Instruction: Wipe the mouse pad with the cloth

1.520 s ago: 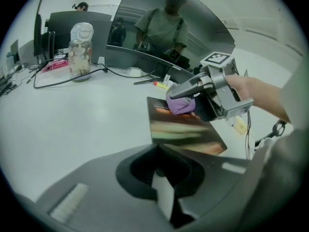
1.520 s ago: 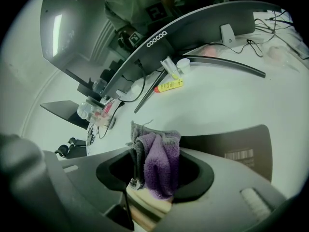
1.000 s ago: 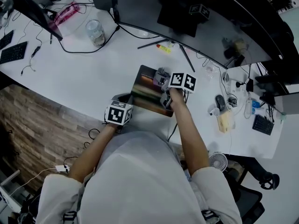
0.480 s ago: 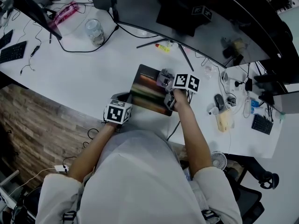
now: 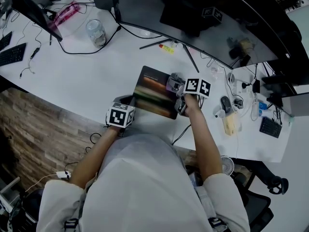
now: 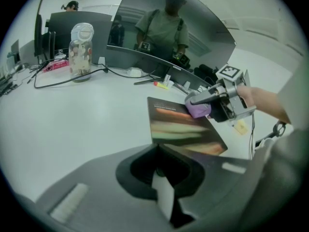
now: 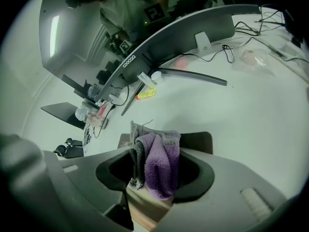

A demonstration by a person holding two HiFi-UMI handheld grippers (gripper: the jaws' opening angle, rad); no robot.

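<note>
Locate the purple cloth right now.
The purple fleecy cloth is clamped in the right tool, at the right edge of the dark rectangular mouse pad on the white desk, centre-right in the head view.

The white table [image 5: 96, 76] is lit brightly and evenly from overhead, and only faint, soft shadows are cast. The print on the mouse pad [image 5: 152, 91] is seen smeared. Both gripper views are bowed by wide-angle distortion and darkened at the corners, and the room is mirrored dimly in the curved monitor [image 6: 159, 33].
</note>
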